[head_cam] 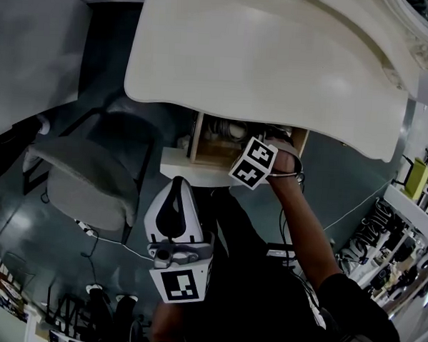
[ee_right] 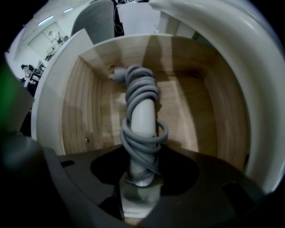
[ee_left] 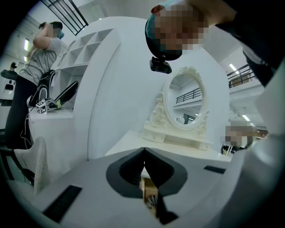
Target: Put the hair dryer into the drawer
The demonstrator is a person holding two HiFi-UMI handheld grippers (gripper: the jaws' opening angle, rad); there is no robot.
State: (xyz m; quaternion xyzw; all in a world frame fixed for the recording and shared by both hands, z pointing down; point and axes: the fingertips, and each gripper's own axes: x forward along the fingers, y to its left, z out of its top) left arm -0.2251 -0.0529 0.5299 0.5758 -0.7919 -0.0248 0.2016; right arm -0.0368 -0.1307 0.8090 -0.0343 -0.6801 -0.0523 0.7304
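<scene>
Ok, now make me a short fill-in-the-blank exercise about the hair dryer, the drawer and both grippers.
The drawer is lined with bare ____.
The cord wound round the hair dryer is ____.
The right gripper has the hair dryer between jaws that stand ____.
The left gripper holds ____.
Missing words: wood; grey; open; nothing.

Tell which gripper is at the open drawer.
The right gripper: it points down into the wooden drawer, jaws open around the hair dryer. The left gripper hangs back, shut.
</scene>
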